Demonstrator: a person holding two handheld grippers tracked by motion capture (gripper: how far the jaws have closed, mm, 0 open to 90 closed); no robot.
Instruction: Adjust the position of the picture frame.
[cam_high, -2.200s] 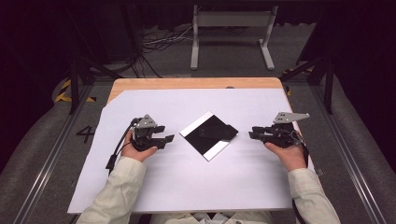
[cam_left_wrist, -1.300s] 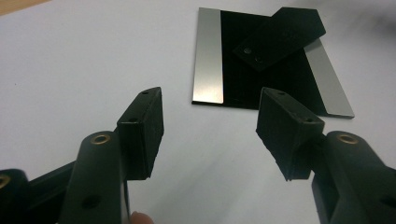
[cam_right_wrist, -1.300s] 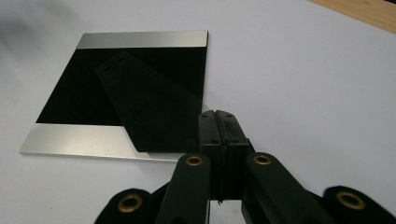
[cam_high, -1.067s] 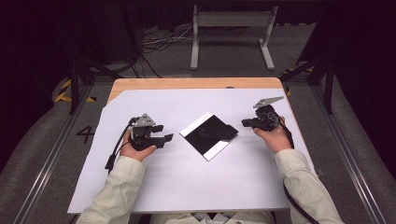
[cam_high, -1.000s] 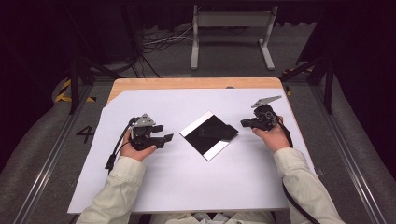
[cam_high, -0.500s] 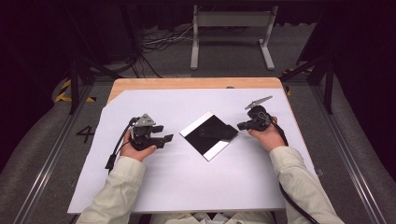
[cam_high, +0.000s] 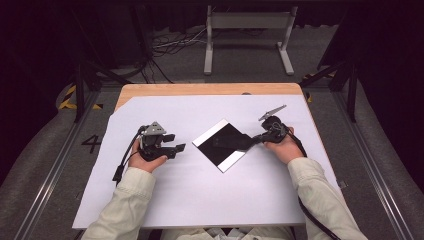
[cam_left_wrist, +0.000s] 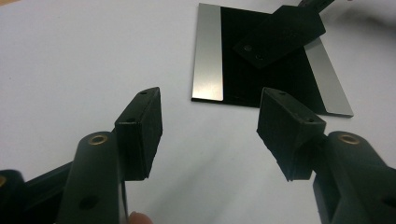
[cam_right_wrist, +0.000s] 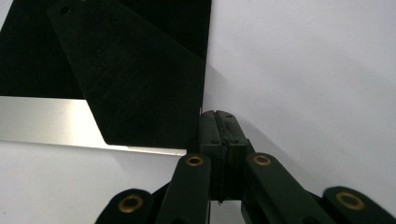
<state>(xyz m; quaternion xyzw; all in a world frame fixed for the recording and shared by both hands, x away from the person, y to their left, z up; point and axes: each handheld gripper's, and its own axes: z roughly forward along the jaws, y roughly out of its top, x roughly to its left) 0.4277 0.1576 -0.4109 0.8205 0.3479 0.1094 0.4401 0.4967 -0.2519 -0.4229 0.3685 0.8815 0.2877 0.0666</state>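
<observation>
A flat black square plate (cam_high: 222, 145) with a silver strip along two opposite sides lies cornerwise on the white table top (cam_high: 200, 200). My right gripper (cam_high: 254, 140) is shut, its tips against the plate's right corner. In the right gripper view the closed jaws (cam_right_wrist: 217, 119) meet the plate (cam_right_wrist: 37, 60) at its corner, and a dark wedge shape lies across its glossy face. My left gripper (cam_high: 179, 147) rests on the table left of the plate, open and holding nothing. In the left gripper view it (cam_left_wrist: 210, 95) faces the plate (cam_left_wrist: 233, 79), with the right gripper (cam_left_wrist: 280, 35) beyond.
The white sheet covers a wooden table whose far edge (cam_high: 200, 89) shows bare. A metal stand (cam_high: 247, 30) and loose cables (cam_high: 170, 45) lie on the floor beyond. Rails run along both sides of the table.
My right gripper has moved left and forward from the table's right side to the plate's right corner and has tilted. The left gripper and the plate have stayed put.
</observation>
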